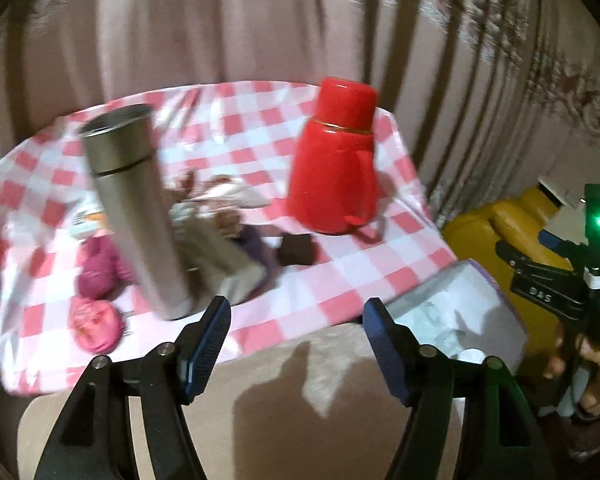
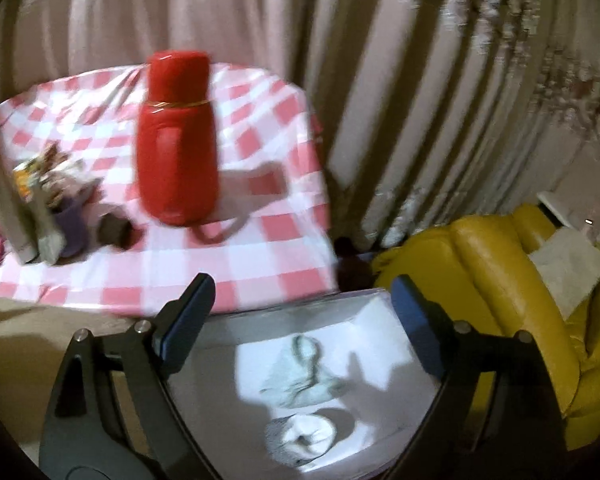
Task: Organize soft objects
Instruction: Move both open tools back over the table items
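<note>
Two pink rolled soft bundles [image 1: 97,304] lie at the left of the checked tablecloth [image 1: 340,280]. A purple soft item [image 1: 256,240] and a dark brown square [image 1: 297,249] lie near the middle. My left gripper [image 1: 296,320] is open and empty, near the table's front edge. My right gripper [image 2: 302,300] is open and empty above a white box [image 2: 380,320] that holds a pale green cloth [image 2: 300,376] and a white rolled sock [image 2: 308,436]. The box also shows in the left wrist view [image 1: 460,312], with the right gripper device [image 1: 564,280] beside it.
A steel flask [image 1: 132,208] and a red thermos jug [image 1: 336,160] stand on the table, with packets [image 1: 220,196] behind the flask. A yellow leather armchair [image 2: 500,280] is at the right. Curtains [image 2: 420,100] hang behind.
</note>
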`<state>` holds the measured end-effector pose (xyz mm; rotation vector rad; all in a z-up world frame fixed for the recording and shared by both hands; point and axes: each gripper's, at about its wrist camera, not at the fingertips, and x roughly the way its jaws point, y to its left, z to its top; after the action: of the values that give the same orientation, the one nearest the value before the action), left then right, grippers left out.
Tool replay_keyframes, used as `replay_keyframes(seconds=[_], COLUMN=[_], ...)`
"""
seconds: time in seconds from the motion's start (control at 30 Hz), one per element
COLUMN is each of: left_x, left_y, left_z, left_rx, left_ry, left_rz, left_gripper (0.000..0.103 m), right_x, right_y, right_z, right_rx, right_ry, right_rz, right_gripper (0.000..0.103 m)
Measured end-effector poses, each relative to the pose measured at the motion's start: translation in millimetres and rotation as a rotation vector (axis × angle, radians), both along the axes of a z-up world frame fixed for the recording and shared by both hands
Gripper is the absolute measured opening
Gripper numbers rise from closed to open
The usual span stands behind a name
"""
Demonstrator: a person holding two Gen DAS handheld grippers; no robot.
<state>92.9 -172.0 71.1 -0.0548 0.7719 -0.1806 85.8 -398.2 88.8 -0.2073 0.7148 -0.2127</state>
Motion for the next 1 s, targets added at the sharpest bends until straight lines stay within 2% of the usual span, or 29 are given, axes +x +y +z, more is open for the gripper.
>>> replay_keyframes(seconds=[0.17, 0.33, 0.6, 1.0], left_x=[-16.7, -23.8, -18.9, -9.9], left_y=[30.1, 62.6, 102.2, 145.3], left_z=[-2.6, -6.0, -13.8, -18.7], left_rx=[0.063, 0.088, 0.046, 0.041], left_ry=[-0.007, -0.003, 0.034, 0.048], left_rz=[0.093, 0.173, 0.254, 0.330], left_gripper=[0.069, 0.069, 0.069, 0.069], right_x=[0.2, 4.4, 14.9, 52.1], right_y=[33.3, 59.3, 92.9, 141.7], right_z=[-6.5, -13.4, -18.0, -21.8], right_rx=[0.021, 0.013, 0.027, 0.013], right_ry=[0.019, 0.048, 0.074, 0.086], right_rz=[0.092, 0.149, 0.271, 0.401], right_gripper=[0.091, 0.091, 0.091, 0.091])
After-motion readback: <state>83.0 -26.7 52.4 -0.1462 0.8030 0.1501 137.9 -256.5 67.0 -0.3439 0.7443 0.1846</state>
